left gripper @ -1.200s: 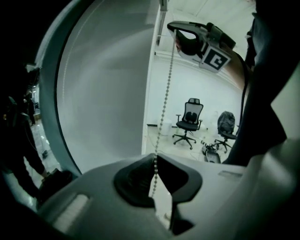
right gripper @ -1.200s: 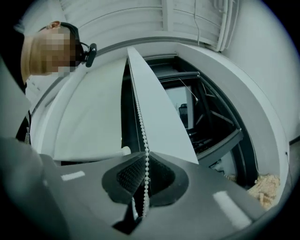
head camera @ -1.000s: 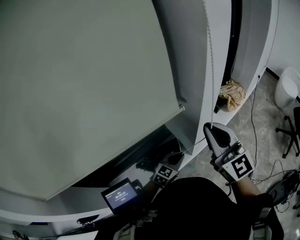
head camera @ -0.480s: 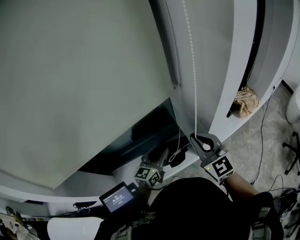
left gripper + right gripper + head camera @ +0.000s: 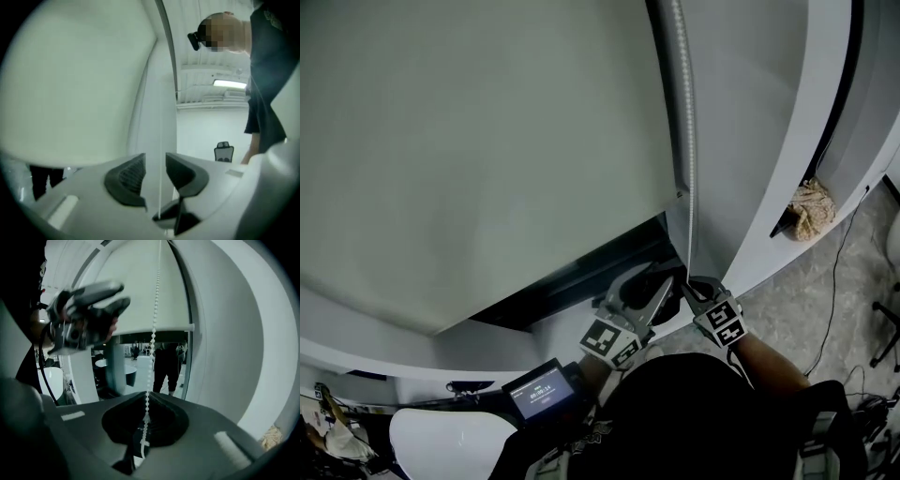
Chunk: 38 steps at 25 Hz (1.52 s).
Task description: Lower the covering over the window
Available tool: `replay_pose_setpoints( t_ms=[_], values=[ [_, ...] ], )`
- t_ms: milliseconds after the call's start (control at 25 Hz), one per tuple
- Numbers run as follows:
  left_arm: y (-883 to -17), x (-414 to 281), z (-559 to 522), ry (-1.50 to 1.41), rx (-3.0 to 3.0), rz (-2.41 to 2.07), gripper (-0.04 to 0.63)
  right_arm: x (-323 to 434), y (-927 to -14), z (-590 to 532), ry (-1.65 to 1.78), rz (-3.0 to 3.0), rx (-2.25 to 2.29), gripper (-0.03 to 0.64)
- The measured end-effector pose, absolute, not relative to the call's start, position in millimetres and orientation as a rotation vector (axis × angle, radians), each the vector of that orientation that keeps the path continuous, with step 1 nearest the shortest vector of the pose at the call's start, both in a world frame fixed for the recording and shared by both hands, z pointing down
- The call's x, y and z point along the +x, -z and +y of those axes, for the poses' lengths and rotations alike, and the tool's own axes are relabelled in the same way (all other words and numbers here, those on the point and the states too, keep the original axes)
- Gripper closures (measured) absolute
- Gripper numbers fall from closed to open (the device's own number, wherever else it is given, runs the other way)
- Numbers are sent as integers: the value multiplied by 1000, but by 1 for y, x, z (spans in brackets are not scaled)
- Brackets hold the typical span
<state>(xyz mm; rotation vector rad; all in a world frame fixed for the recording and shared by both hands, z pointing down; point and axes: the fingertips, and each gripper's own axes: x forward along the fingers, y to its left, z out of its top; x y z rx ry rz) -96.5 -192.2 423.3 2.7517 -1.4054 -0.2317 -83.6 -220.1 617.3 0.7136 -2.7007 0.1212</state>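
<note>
The grey-green roller blind [image 5: 487, 141] covers most of the window, and a dark strip of glass is left under its bottom bar [image 5: 154, 329]. A white bead chain [image 5: 690, 169] hangs along the blind's right edge. My right gripper [image 5: 689, 284] is shut on this chain [image 5: 153, 333], which runs straight up from its jaws [image 5: 146, 405]. My left gripper [image 5: 666, 283] stands open just left of the right one. A thin strand of the chain [image 5: 162, 178] passes between its fingers [image 5: 133, 174] without touching them. It also shows in the right gripper view, as the left gripper [image 5: 124, 294].
A white window pillar [image 5: 787, 141] stands right of the chain, with a beige cloth [image 5: 811, 208] at its foot on the floor. A small lit screen [image 5: 542, 392] sits by the white sill [image 5: 412, 361]. A person [image 5: 165, 363] shows in the bare glass. An office chair [image 5: 223, 151] stands behind.
The blind's bottom edge has come down. My right gripper pulled the chain down and left. My left gripper rose beside it and opened around the chain.
</note>
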Motion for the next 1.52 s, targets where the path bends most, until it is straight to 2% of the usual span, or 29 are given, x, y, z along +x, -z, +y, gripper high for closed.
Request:
replay_pose_setpoints(
  t_ms=[240,520,640,720,800,840,880,920,1000,1080,1120,1160,1520],
  values=[
    [-334,-71,-216,491,2879,-1335,459,-91,-672,-188,-169,-2590,559,609],
    [-260,-51,-228,785,2976,-1185,442,-63,-758,-158,-290,-2398,452,615],
    [-248,-36,-225,790,3043,-1135,468,-55,-754,-155,-401,-2420,524,615],
    [-243,-29,-228,796,3058,-1108,514,-55,-755,-162,-343,-2430,513,615],
    [-239,-23,-230,812,3053,-1079,524,-55,-759,-163,-303,-2434,492,615],
    [-239,-20,-232,811,3054,-1069,479,-56,-760,-162,-308,-2438,486,615],
    [-239,-18,-235,803,3056,-1068,393,-57,-761,-160,-318,-2437,482,615],
    [-239,-17,-239,796,3051,-1082,345,-57,-763,-159,-326,-2436,478,615],
    [-239,-23,-248,808,3009,-1144,344,-60,-763,-158,-339,-2445,476,615],
    [-238,-30,-255,837,2962,-1164,404,-63,-758,-159,-352,-2461,477,615],
    [-237,-32,-256,857,2946,-1155,464,-64,-756,-160,-355,-2465,478,615],
    [-236,-34,-257,875,2937,-1148,564,-64,-753,-161,-354,-2463,475,615],
    [-243,-44,-260,795,2945,-1184,586,-64,-748,-163,-419,-2476,504,612]
  ],
)
